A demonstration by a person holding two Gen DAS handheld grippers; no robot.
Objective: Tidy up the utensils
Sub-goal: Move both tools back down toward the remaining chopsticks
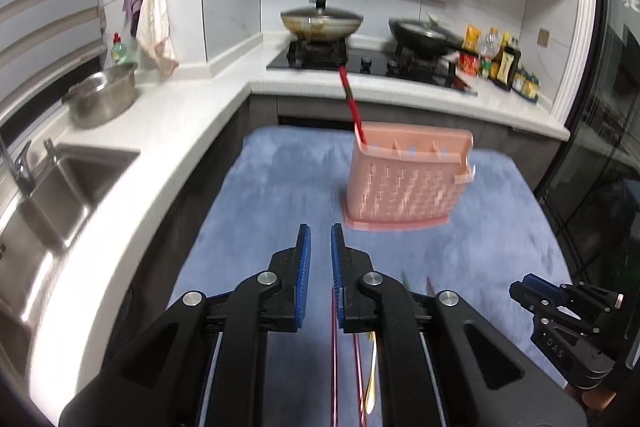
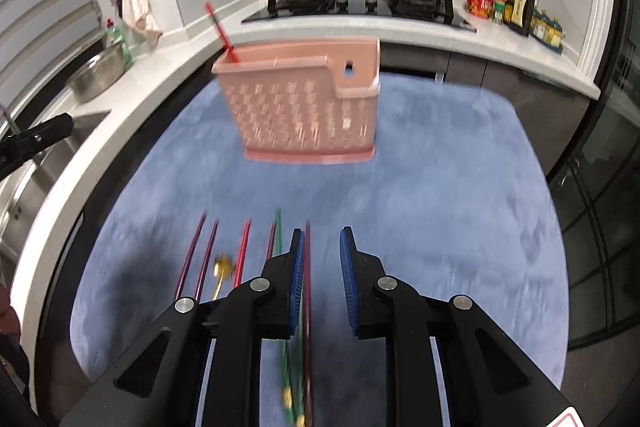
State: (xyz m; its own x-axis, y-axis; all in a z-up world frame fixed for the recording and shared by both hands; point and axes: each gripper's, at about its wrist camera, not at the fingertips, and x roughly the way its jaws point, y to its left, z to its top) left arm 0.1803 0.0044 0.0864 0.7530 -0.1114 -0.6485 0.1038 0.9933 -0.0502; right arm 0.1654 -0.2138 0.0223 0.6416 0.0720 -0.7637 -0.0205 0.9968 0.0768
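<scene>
Your left gripper (image 1: 320, 227) & right gripper (image 2: 322, 231) both gape, empty, over chopsticks (image 2: 242, 251) on blue mat (image 2: 440, 187); one red chopstick (image 1: 354, 107) stands in pink holder (image 1: 404, 179).

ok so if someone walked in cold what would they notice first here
Probably the pink utensil basket standing on the blue mat, with one red chopstick sticking out of its left end. Next, the loose chopsticks lying on the mat's near side, beneath the open right gripper.
</scene>
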